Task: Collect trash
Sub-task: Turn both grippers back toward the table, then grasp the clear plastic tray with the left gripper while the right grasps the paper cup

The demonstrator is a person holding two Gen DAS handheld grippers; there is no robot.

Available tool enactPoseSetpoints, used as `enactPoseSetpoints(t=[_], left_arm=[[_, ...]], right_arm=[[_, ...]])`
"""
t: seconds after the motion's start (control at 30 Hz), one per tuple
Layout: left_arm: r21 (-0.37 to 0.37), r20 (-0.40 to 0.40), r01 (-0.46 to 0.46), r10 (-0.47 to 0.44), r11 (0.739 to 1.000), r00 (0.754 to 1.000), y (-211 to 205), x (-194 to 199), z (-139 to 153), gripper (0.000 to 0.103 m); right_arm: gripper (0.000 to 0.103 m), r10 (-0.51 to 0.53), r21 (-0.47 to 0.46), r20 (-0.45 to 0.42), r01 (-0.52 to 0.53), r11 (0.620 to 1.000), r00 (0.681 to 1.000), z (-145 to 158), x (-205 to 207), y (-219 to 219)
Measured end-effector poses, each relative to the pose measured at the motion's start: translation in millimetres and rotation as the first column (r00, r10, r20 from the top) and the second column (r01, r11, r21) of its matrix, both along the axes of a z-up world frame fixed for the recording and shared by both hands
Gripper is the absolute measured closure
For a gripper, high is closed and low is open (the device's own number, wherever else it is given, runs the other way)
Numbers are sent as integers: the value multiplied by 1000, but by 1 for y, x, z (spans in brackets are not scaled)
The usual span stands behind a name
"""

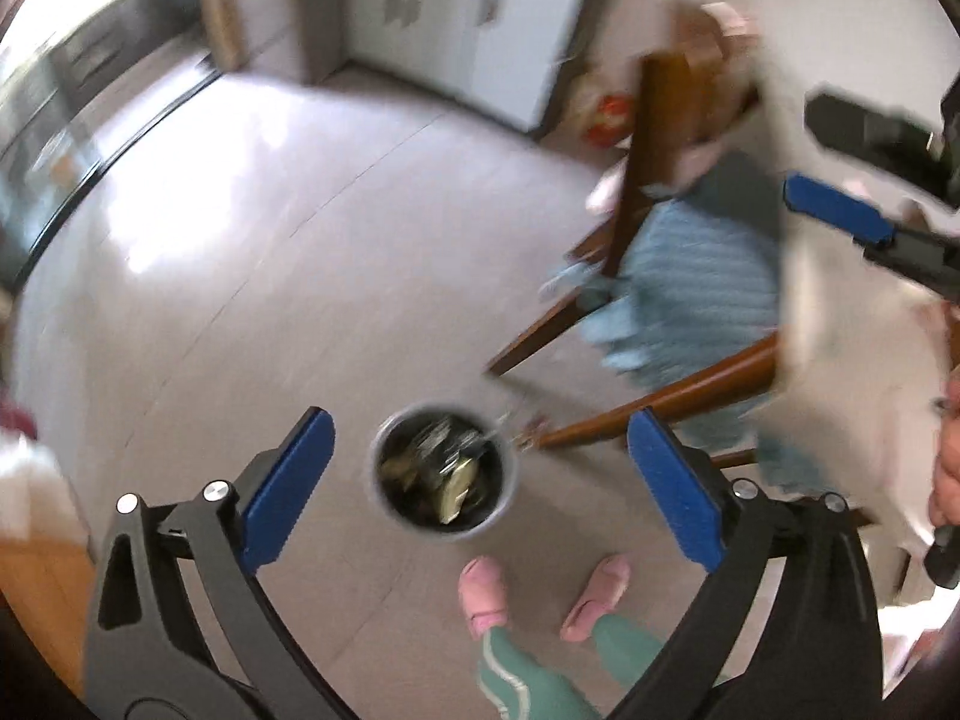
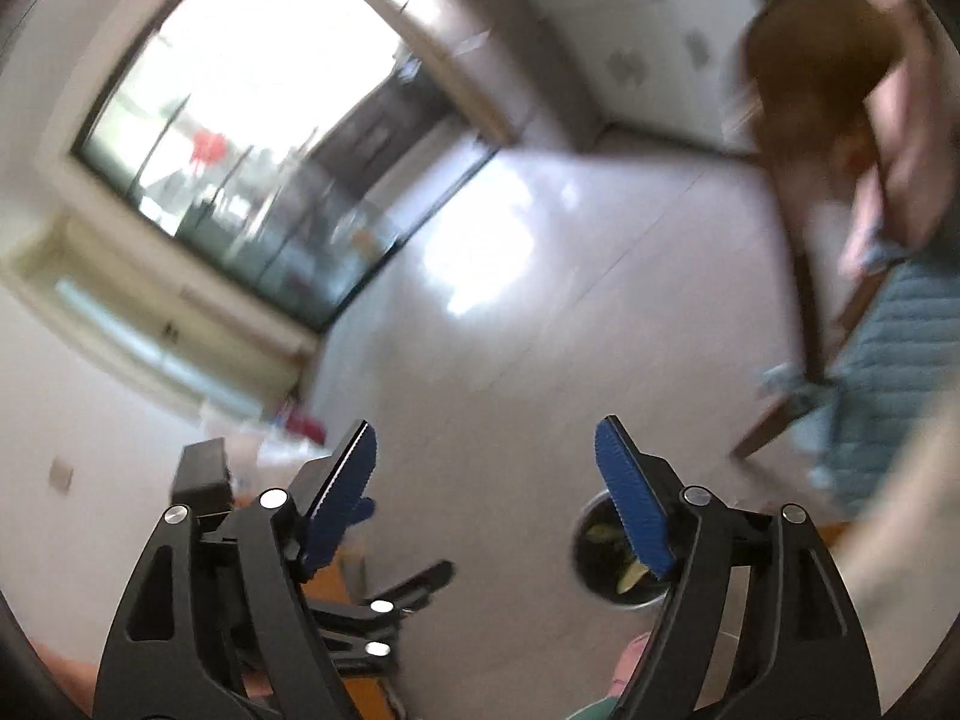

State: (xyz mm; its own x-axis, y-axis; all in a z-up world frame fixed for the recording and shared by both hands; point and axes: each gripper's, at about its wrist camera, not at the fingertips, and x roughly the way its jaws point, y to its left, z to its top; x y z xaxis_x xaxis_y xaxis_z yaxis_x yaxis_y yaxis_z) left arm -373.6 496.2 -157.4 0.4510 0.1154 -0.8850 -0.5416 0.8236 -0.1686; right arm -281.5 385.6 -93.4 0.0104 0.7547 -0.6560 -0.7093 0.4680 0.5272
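Note:
A round grey trash bin [image 1: 443,468] stands on the tiled floor, with crumpled wrappers inside. My left gripper [image 1: 480,486] is open and empty, high above the bin, which shows between its blue pads. The right gripper [image 1: 840,180] shows at the upper right of the left wrist view, open. In the right wrist view my right gripper [image 2: 486,492] is open and empty, and the bin [image 2: 606,552] sits partly behind its right finger. The left gripper [image 2: 384,594] shows low down behind the right gripper's left finger.
A wooden chair [image 1: 648,192] draped with blue clothing [image 1: 702,288] stands right of the bin. The person's pink slippers [image 1: 483,594] are just in front of the bin. A white cabinet [image 1: 480,18] and a glass door [image 2: 240,138] are at the back.

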Motion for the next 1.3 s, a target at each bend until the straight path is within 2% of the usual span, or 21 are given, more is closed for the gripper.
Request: enactPoseSetpoints(t=[0.1, 0.17, 0.23, 0.3, 0.37, 0.47, 0.57, 0.63, 0.7, 0.83, 0.9, 1.03, 1.17, 1.2, 1.3], left_arm=[[-14, 75, 111, -110, 994, 991, -31, 42, 29, 7], [-18, 111, 194, -191, 981, 975, -56, 69, 43, 7], [-6, 133, 285, -282, 958, 950, -88, 106, 58, 7], [4, 157, 352, -348, 936, 924, -116, 137, 69, 7], [15, 179, 421, -417, 907, 891, -148, 172, 80, 7], [27, 196, 476, -471, 879, 860, -187, 220, 86, 7], [17, 179, 482, -476, 876, 861, -223, 266, 84, 7], [-2, 183, 485, -477, 874, 860, -241, 288, 93, 7], [-8, 160, 484, -477, 875, 864, -260, 317, 89, 7], [-57, 119, 471, -462, 880, 879, -285, 364, 71, 7], [-65, 82, 444, -439, 894, 895, -295, 385, 59, 7], [-68, 49, 443, -441, 894, 896, -317, 414, 41, 7], [-60, 3, 493, -493, 868, 870, -336, 434, 21, 7], [-53, -9, 516, -517, 855, 856, -342, 437, 16, 7], [-23, -33, 539, -540, 842, 841, -349, 442, 10, 7]], right_arm=[[24, -151, 2, 55, 151, 989, 987, 24, 23, -66], [24, -261, -16, 83, 263, 965, 962, 33, 41, -118], [24, -359, -48, 113, 366, 929, 926, 38, 56, -168], [24, -434, -40, 124, 441, 896, 893, 42, 68, -214], [24, -519, -26, 133, 527, 850, 844, 43, 85, -264], [24, -602, -6, 136, 608, 794, 787, 42, 113, -323], [24, -642, -9, 125, 648, 761, 756, 39, 155, -370], [24, -653, -12, 135, 660, 751, 746, 40, 171, -385], [24, -668, -32, 123, 676, 736, 734, 31, 201, -407], [24, -680, -73, 38, 681, 729, 732, 5, 246, -431], [24, -672, -90, 24, 671, 736, 740, 0, 258, -435], [24, -651, -101, -21, 647, 756, 758, -15, 284, -443], [24, -613, -117, -75, 603, 789, 787, -28, 300, -437], [24, -608, -117, -79, 598, 793, 790, -29, 301, -436], [24, -597, -119, -101, 586, 802, 796, -36, 306, -435]])
